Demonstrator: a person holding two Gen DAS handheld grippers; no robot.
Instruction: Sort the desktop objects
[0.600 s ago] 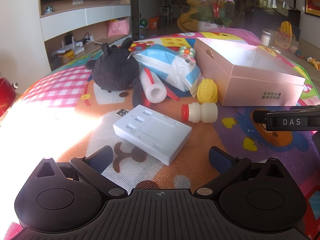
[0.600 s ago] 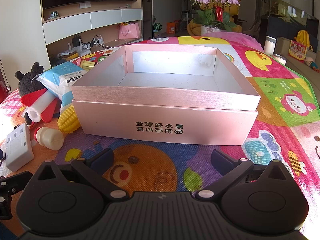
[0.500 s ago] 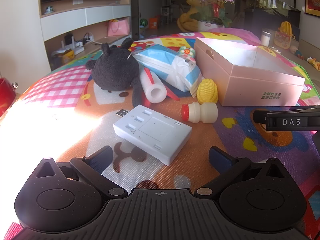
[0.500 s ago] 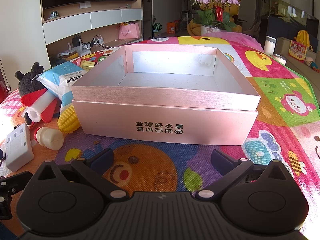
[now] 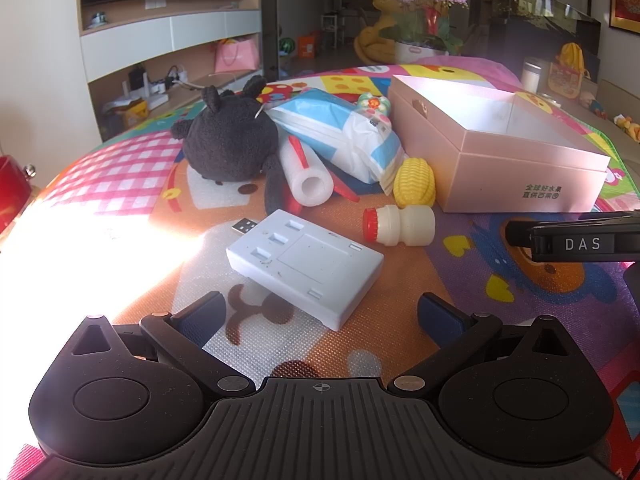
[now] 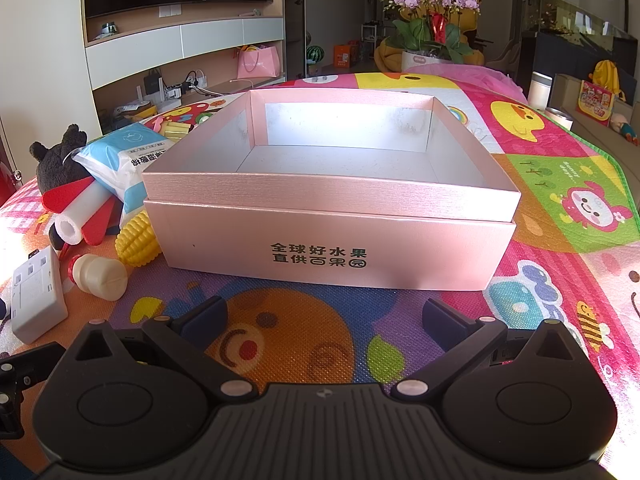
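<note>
An open, empty pink box stands on the colourful mat, straight ahead of my open right gripper; it shows at the right in the left wrist view. My open left gripper is just short of a white USB hub. Beyond it lie a small white bottle with a red cap, a yellow toy corn, a white foam roll, a black plush toy and a blue-white tissue pack.
The right gripper's body juts in at the right of the left wrist view. A flower pot, shelves and a TV stand beyond the mat. Bright sunlight washes out the mat's left side.
</note>
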